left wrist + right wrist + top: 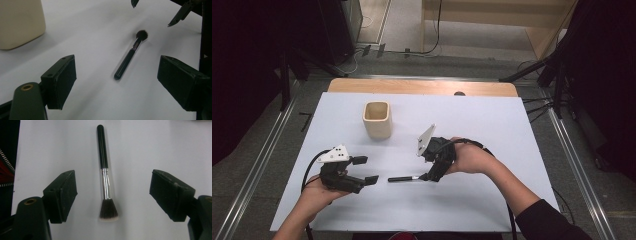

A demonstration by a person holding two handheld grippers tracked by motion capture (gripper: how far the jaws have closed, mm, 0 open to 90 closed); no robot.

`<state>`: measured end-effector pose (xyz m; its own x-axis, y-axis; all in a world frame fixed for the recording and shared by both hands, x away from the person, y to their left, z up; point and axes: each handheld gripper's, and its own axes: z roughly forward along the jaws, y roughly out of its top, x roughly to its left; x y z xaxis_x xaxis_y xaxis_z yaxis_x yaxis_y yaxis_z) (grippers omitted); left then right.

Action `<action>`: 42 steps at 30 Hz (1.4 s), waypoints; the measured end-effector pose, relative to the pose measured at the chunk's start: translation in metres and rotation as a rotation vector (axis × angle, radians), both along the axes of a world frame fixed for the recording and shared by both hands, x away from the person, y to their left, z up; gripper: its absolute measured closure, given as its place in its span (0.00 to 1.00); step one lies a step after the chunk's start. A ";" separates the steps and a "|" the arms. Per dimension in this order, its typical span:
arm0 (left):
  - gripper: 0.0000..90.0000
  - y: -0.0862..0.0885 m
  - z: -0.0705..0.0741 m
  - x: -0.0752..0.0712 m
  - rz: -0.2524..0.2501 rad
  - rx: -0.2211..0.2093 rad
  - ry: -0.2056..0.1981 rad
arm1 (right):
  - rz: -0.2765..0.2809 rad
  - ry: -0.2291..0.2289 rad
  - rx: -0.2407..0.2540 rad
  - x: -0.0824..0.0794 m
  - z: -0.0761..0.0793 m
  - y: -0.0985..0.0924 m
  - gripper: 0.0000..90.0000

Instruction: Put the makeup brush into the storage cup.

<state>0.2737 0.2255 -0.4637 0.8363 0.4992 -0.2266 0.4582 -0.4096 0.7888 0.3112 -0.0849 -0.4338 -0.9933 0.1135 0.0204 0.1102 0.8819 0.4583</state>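
Note:
A black-handled makeup brush (402,178) with a silver ferrule lies flat on the white sheet (492,130). My right gripper (429,176) hovers over its bristle end. In the right gripper view the brush (105,177) lies lengthwise between the wide-apart jaws of that gripper (112,186), bristles nearest the camera, with neither pad touching it. My left gripper (367,170) stands open just left of the handle's tip, with nothing between its jaws. In the left gripper view the brush (127,58) lies ahead of the open left gripper (117,71), and the right gripper's fingertips (175,21) hang above the bristles.
A beige square cup (377,119) stands upright behind the left gripper, and shows again as the cup (20,22) at the left gripper view's top left. The wooden table edge (422,86) runs along the back. Metal rails flank the table.

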 end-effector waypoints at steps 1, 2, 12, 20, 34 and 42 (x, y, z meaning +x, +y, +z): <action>0.18 0.000 0.000 0.000 0.000 0.002 0.000 | 0.005 0.000 -0.011 0.000 0.000 0.002 0.26; 0.18 0.000 0.000 0.000 -0.001 0.002 0.000 | 0.005 0.000 -0.011 0.000 0.000 0.002 0.26; 0.18 0.000 0.000 0.000 -0.002 0.009 -0.002 | 0.031 -0.011 -0.072 -0.003 -0.004 0.008 0.26; 0.18 -0.001 -0.001 0.000 -0.003 0.010 -0.003 | 0.062 0.003 -0.049 -0.004 -0.012 0.011 0.27; 0.18 -0.001 0.000 0.000 0.001 0.009 -0.003 | 0.041 0.007 -0.096 -0.004 -0.032 0.020 0.34; 0.18 -0.001 0.000 0.000 0.000 0.009 -0.002 | 0.041 -0.005 -0.123 -0.002 -0.041 0.025 0.47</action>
